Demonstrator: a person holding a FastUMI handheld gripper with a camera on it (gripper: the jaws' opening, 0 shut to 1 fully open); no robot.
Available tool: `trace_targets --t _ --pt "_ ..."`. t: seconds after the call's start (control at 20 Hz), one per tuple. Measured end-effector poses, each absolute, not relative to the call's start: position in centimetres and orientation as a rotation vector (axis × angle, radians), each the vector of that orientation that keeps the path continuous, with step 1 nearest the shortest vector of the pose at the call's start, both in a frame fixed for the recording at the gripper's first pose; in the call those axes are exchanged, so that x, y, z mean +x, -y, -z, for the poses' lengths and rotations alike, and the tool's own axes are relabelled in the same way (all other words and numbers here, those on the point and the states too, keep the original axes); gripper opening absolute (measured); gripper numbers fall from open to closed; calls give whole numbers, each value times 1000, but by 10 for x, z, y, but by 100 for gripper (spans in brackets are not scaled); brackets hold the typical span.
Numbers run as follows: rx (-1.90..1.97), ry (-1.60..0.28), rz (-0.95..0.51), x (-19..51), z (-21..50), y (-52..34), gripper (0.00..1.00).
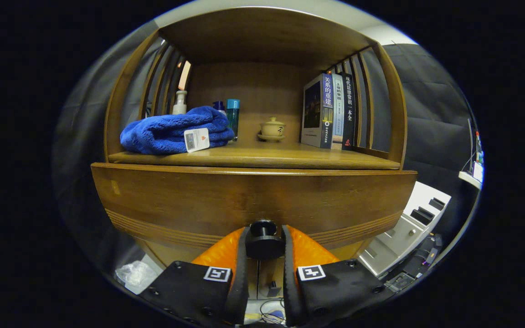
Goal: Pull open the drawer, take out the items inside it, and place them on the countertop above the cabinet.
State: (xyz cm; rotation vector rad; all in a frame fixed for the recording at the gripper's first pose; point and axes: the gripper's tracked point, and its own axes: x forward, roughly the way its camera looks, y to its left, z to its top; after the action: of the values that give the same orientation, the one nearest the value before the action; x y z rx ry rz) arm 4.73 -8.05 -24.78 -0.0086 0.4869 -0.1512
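A wooden cabinet stands right in front of me, its drawer front [253, 200] filling the middle of the gripper view. The drawer's dark round knob [263, 239] sits between my two fingers, and the gripper [264, 243] is shut on it, both fingers pressing its sides. The drawer's inside is hidden. Above the drawer lies the wooden countertop [262, 157], a shelf with a top board and slatted sides. On the countertop's left rests a folded blue towel [176, 130] with a white tag.
Behind the towel stand a pale bottle [179, 102] and a teal bottle [233, 116]. A small lidded cup [272, 129] sits mid-shelf, upright books [328, 111] at the right. A white box [408, 223] lies right of the cabinet, crumpled plastic [136, 274] at lower left.
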Motion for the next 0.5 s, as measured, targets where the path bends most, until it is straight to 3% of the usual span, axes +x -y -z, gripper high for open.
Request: trace_targets --t 0.5 --pt "-3 -580 158 -14 236 75 40"
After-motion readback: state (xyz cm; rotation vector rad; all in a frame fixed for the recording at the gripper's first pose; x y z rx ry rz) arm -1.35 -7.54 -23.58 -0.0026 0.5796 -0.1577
